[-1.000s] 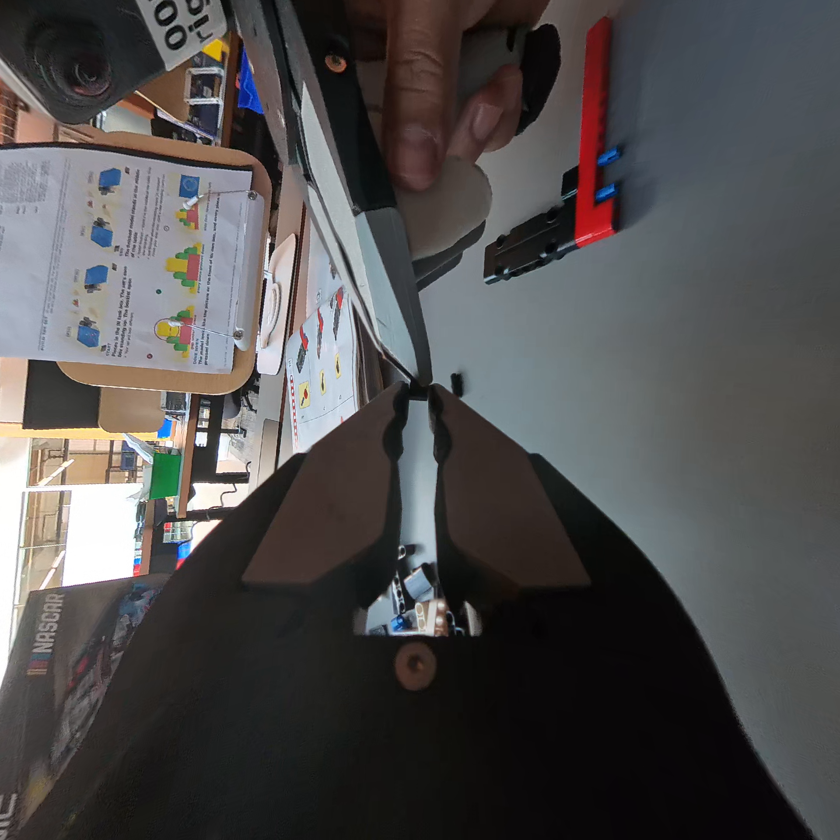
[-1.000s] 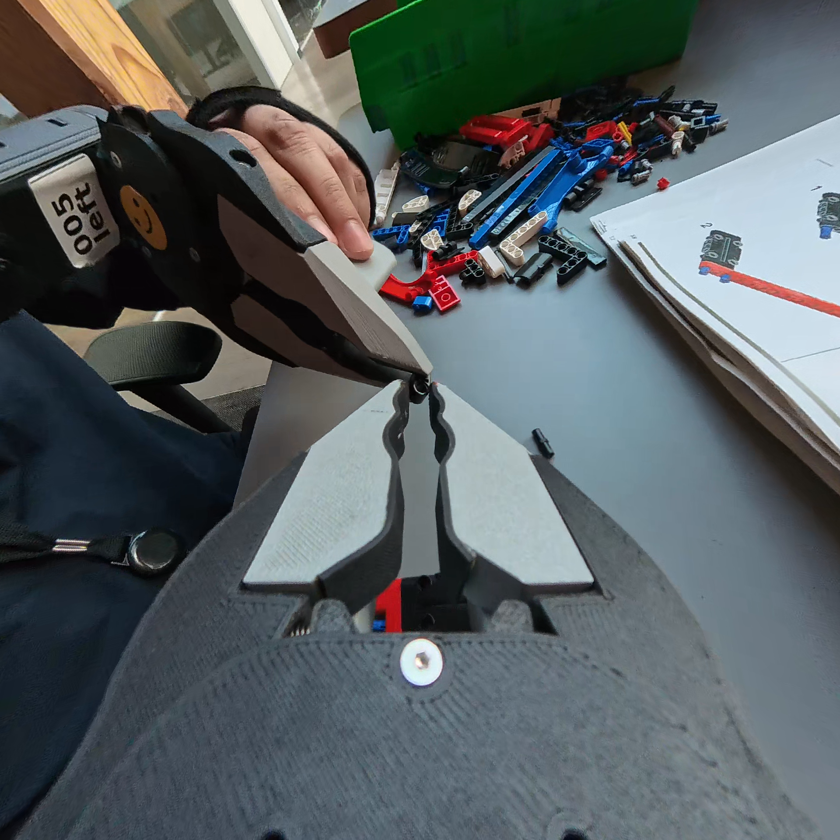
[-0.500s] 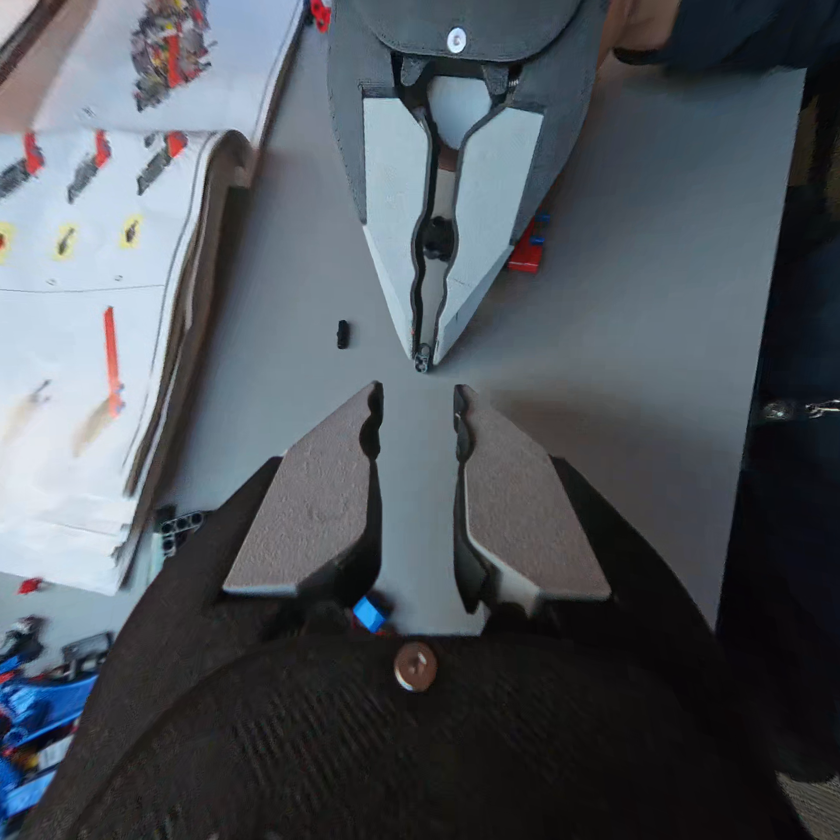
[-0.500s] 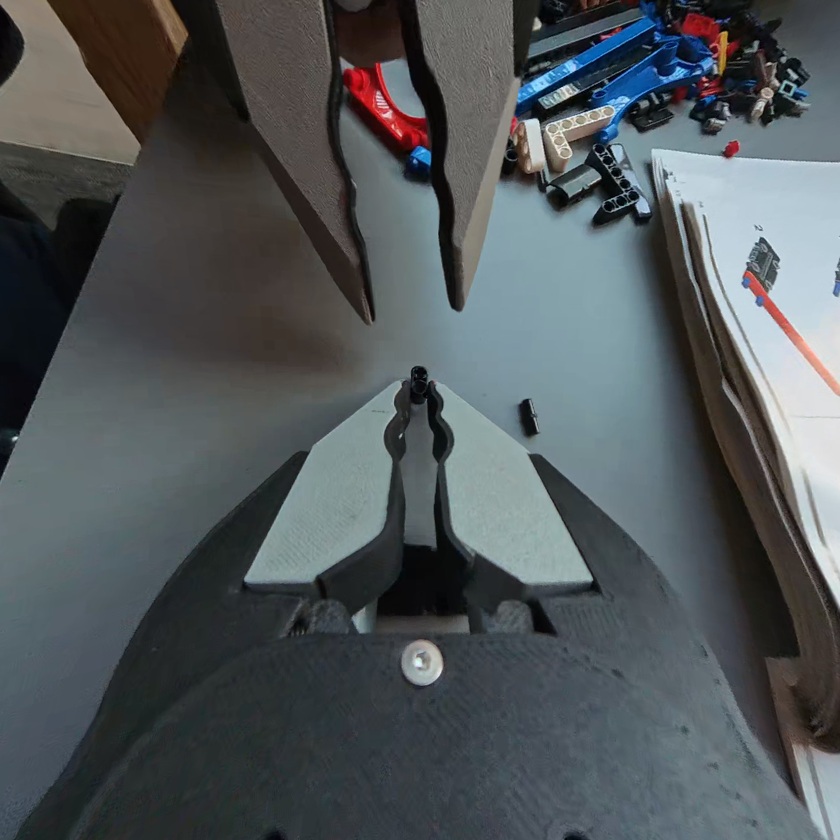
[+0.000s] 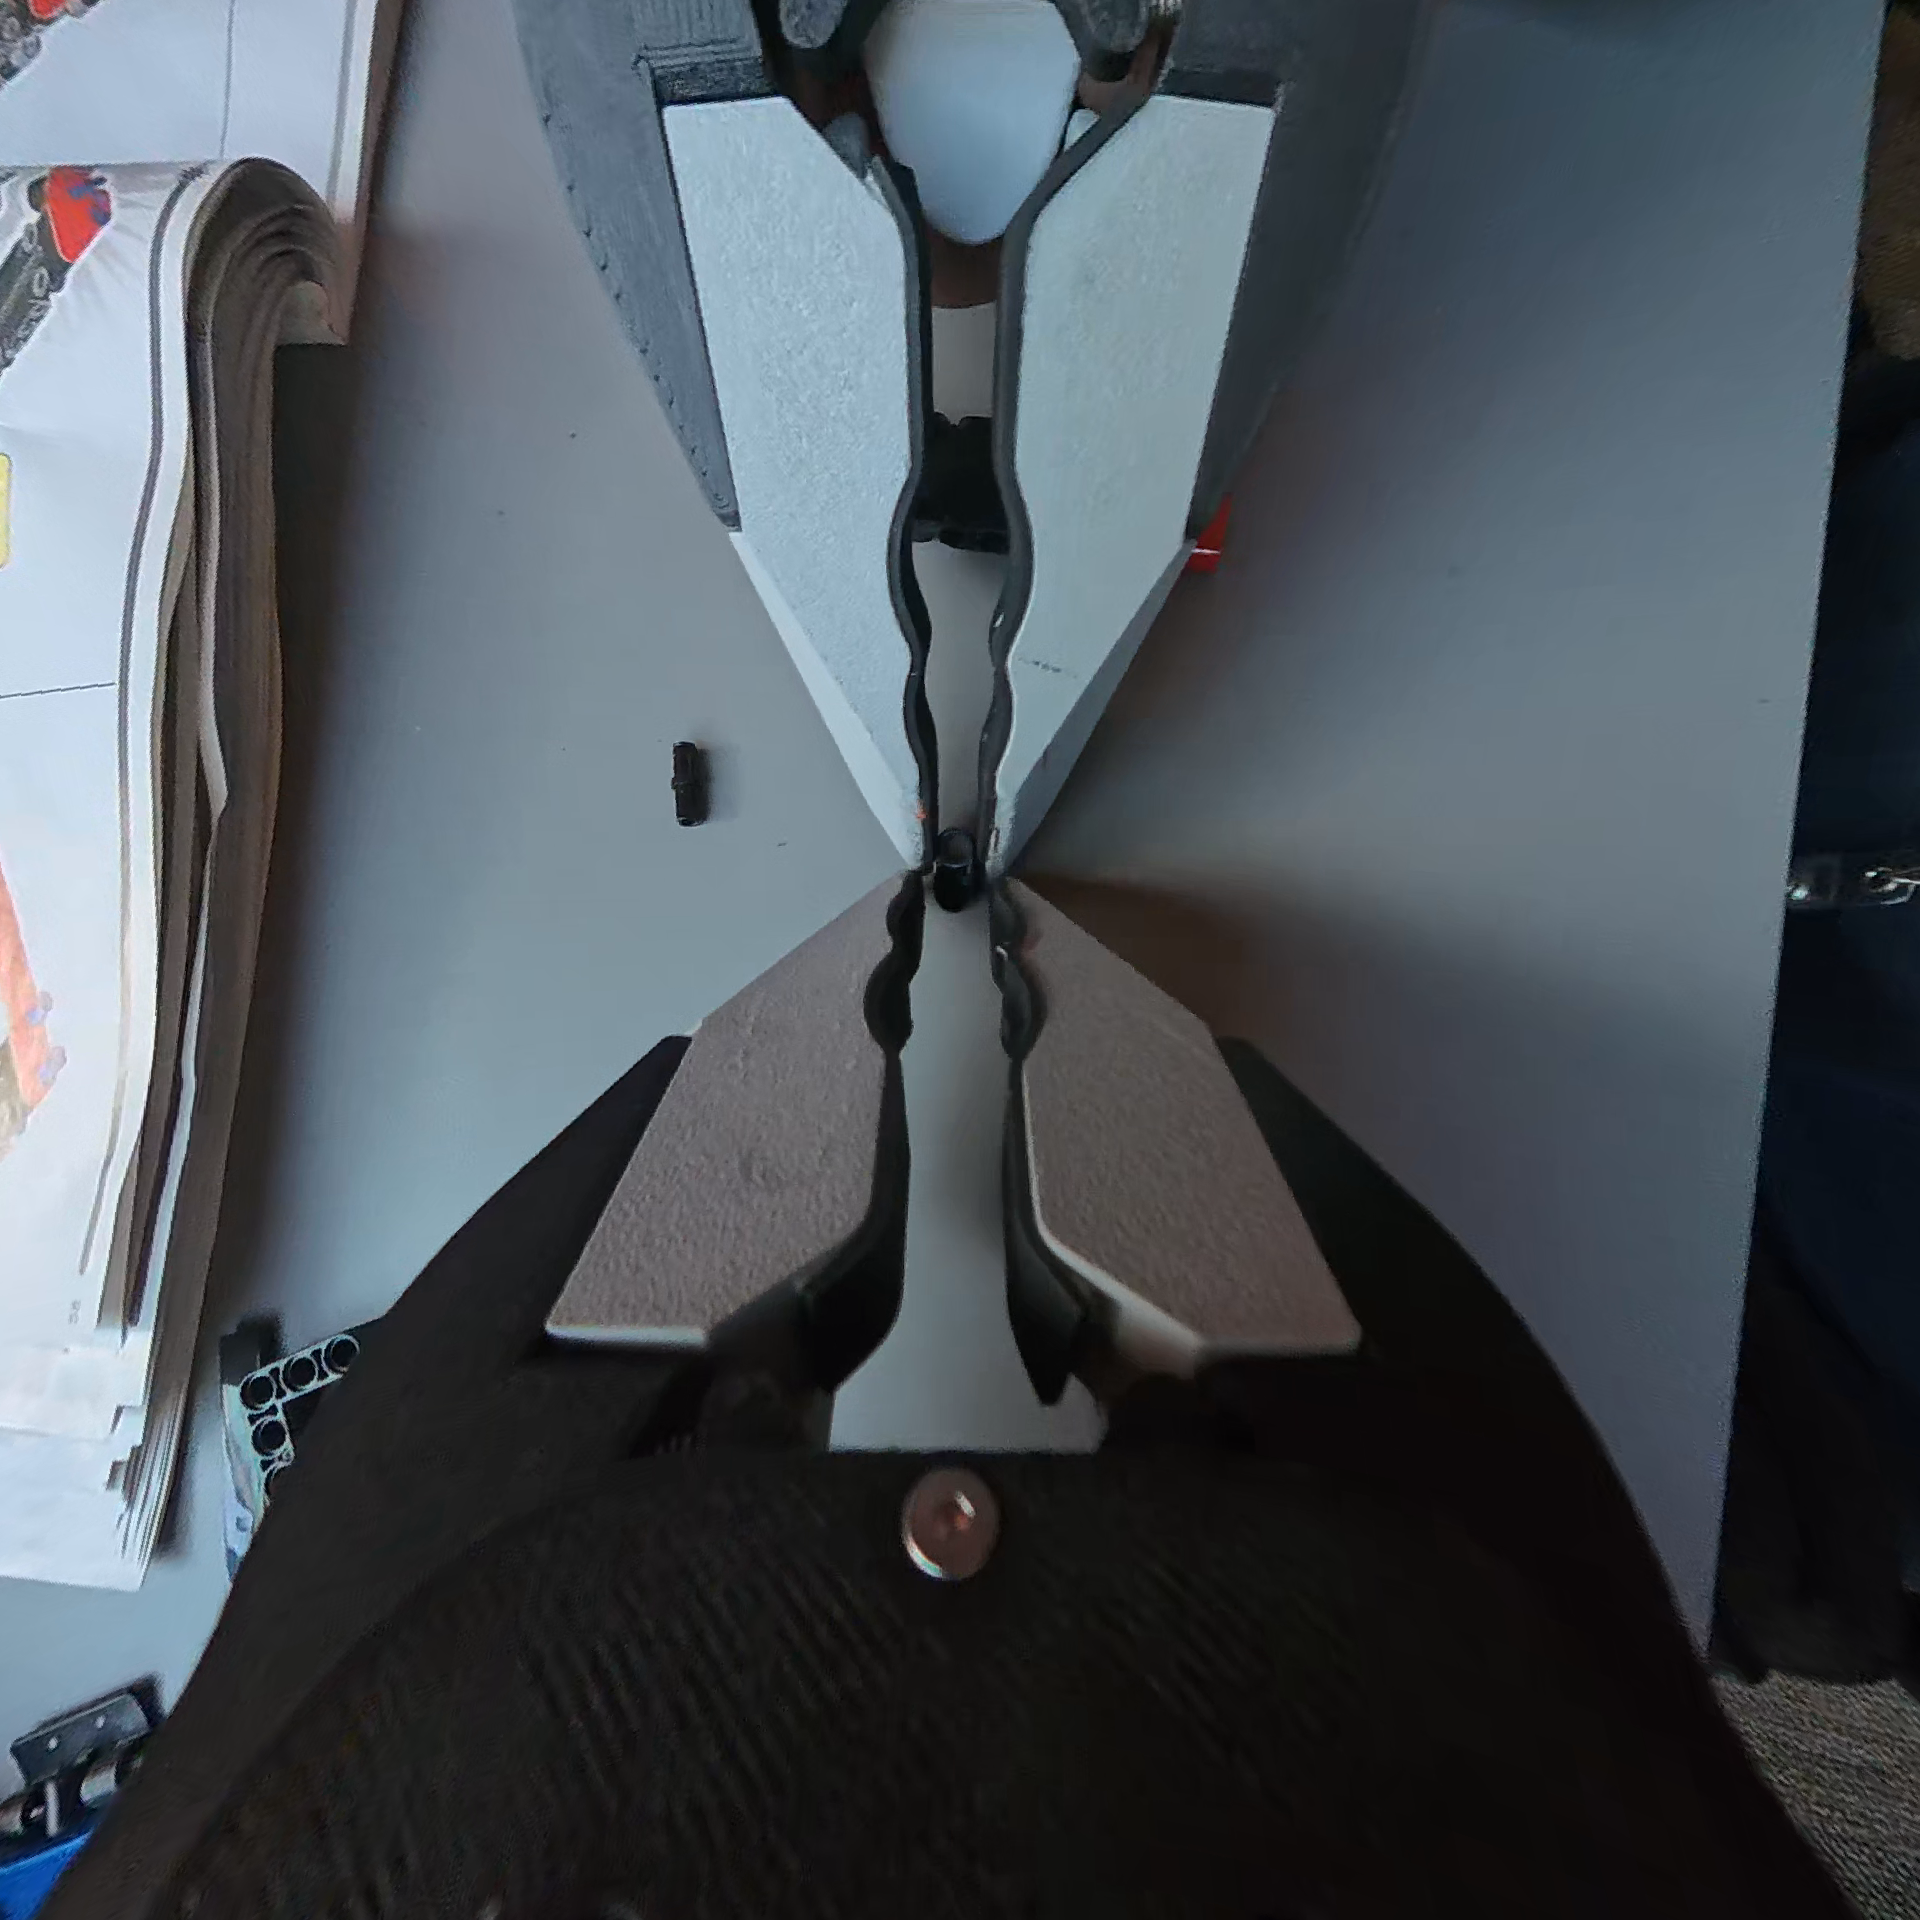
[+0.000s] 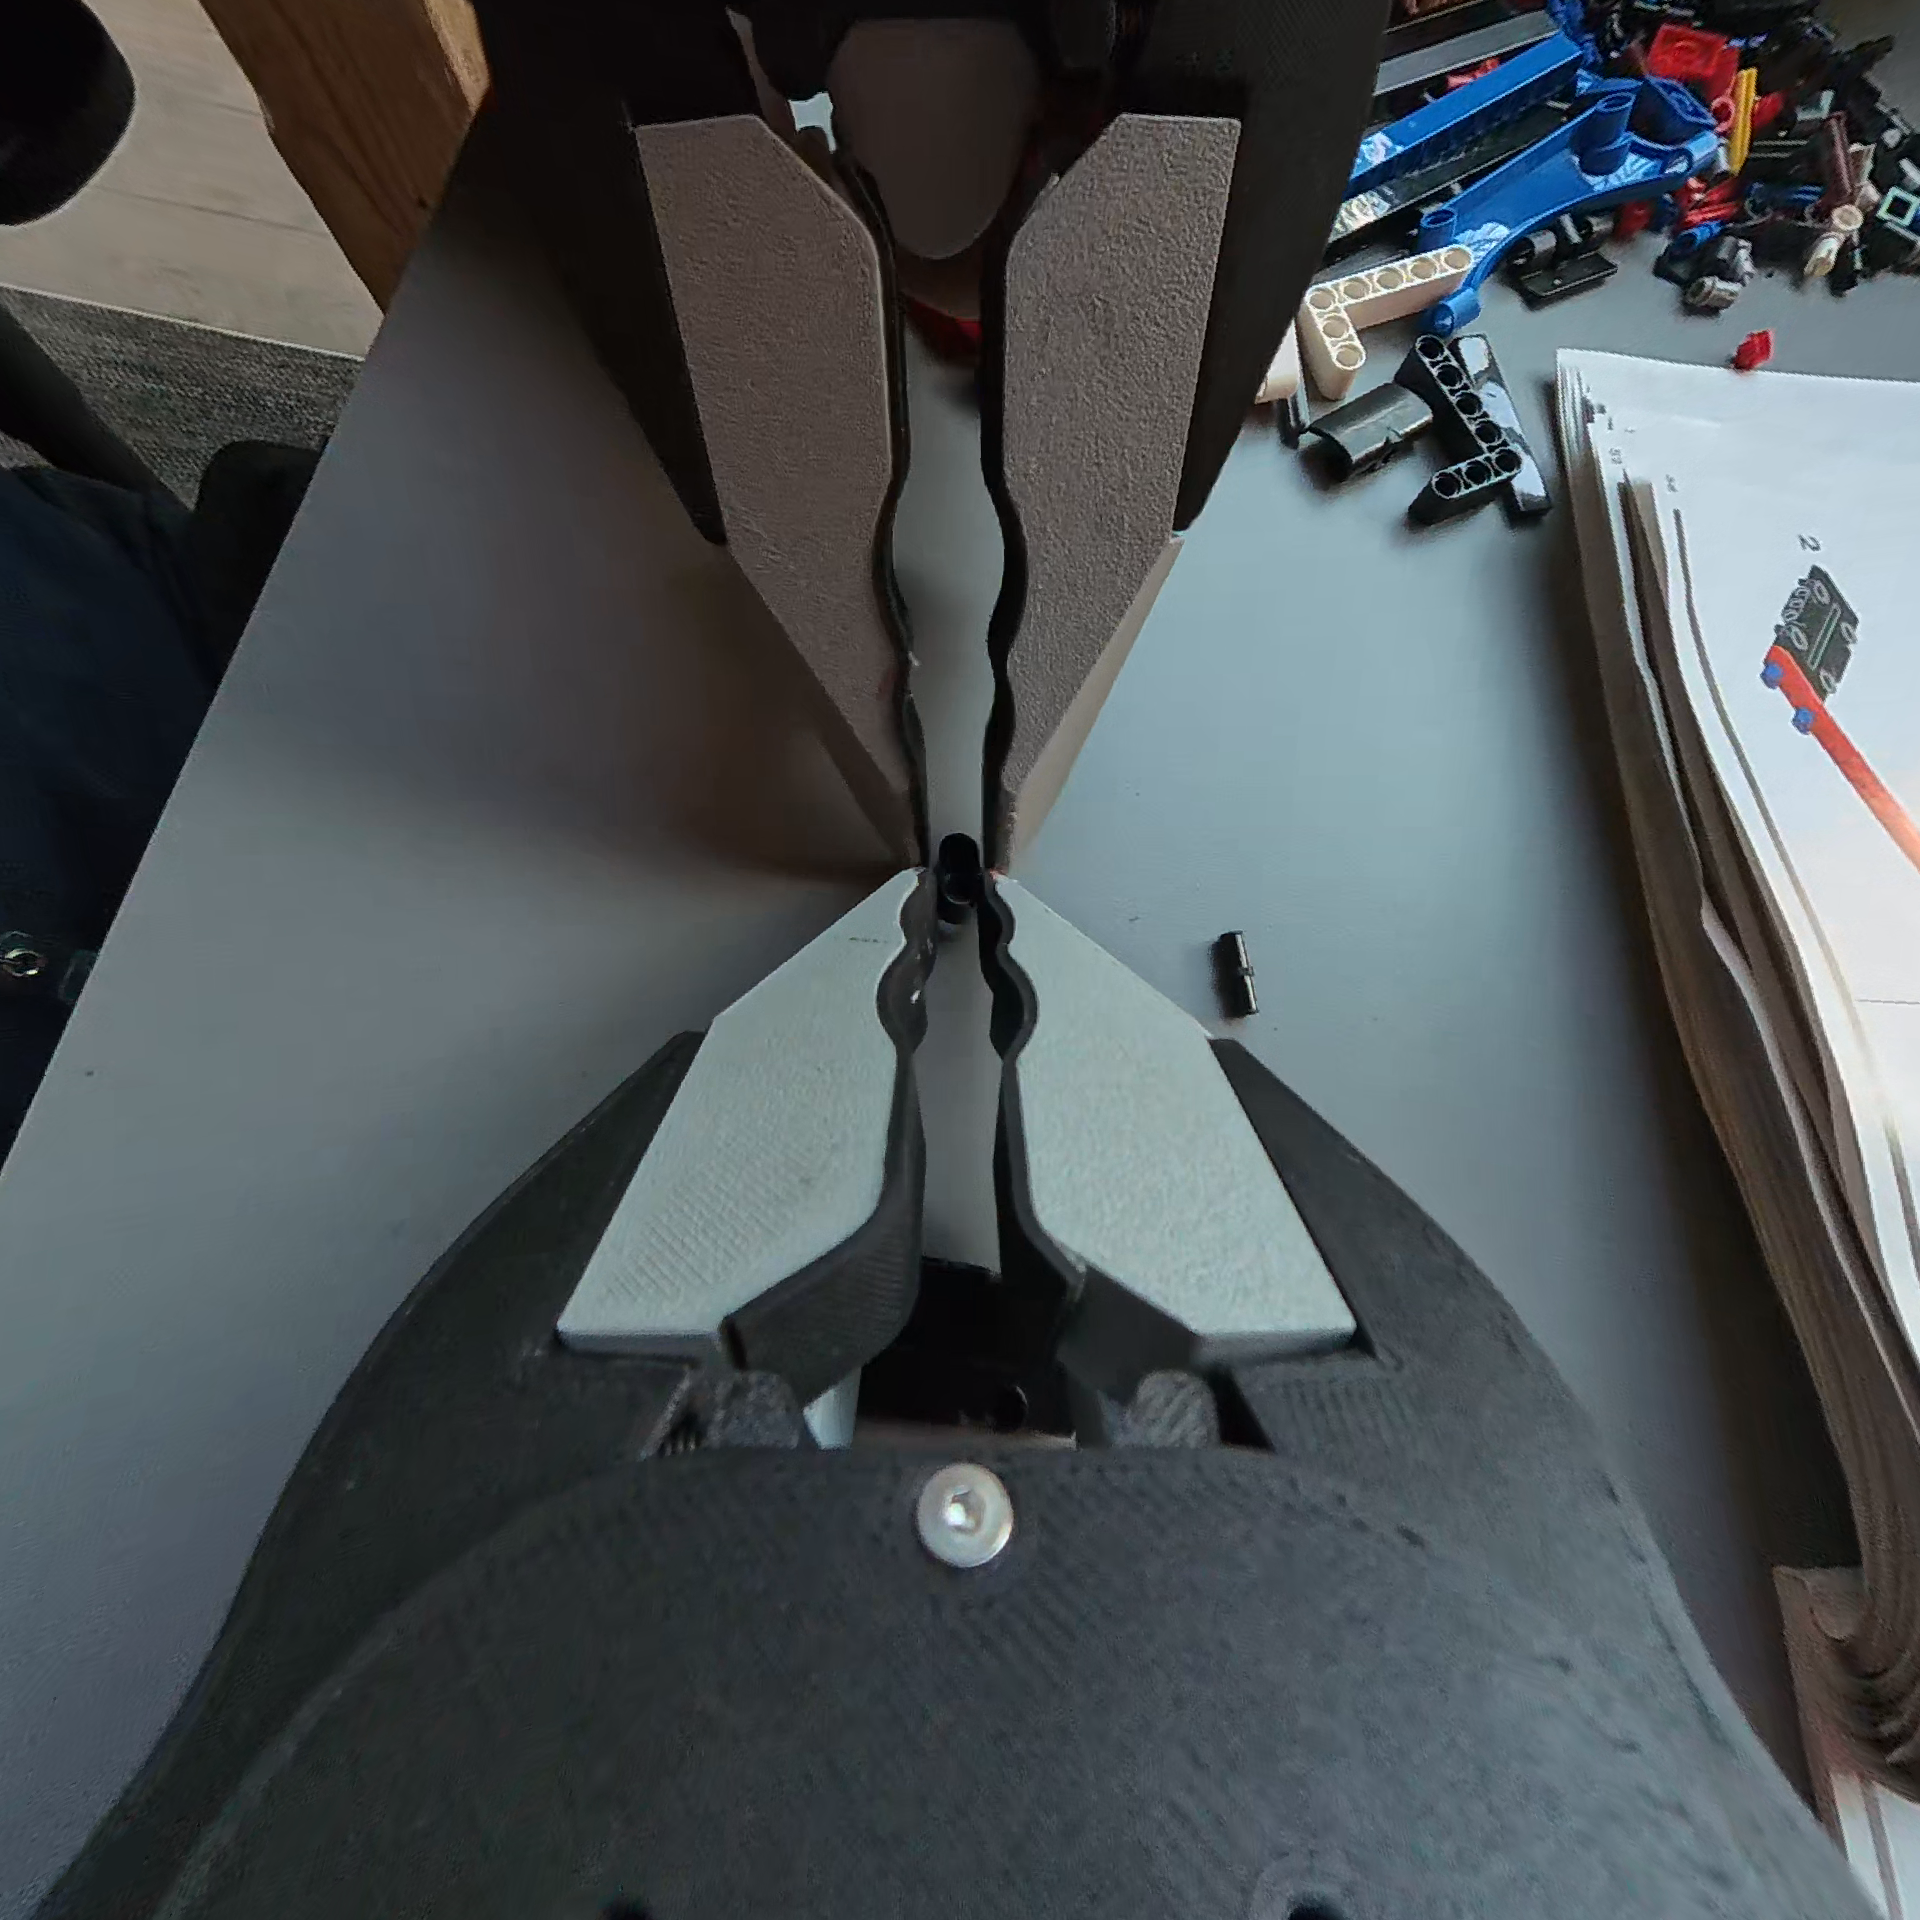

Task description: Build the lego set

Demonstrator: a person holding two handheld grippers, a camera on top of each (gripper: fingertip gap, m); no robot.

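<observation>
My right gripper [image 6: 954, 902] is shut on a small black pin [image 6: 956, 878], which sticks out forward from its grey fingertips over the grey table [image 6: 416, 831]. My left gripper [image 5: 954, 896] faces it tip to tip. Its brown fingers [image 5: 790, 1091] stand on either side of the pin's free end [image 5: 954, 873], with a narrow gap on each side, so they do not press on it. The right wrist view shows the left gripper [image 6: 954, 842] from the front, jaws slightly apart around the pin. The left wrist view shows the right gripper [image 5: 956, 831] pinching the pin.
A second loose black pin [image 6: 1236, 971] lies on the table beside the tips; it also shows in the left wrist view [image 5: 687, 783]. A thick instruction booklet [image 6: 1766, 727] lies at one side. A pile of blue, red and black bricks [image 6: 1610, 156] and a black angled beam [image 6: 1475, 436] lie behind it.
My left gripper let go, swung round to face the right gripper, opened wide, then came in and narrowed around the pin's free end. My right gripper kept its hold on the pin.
</observation>
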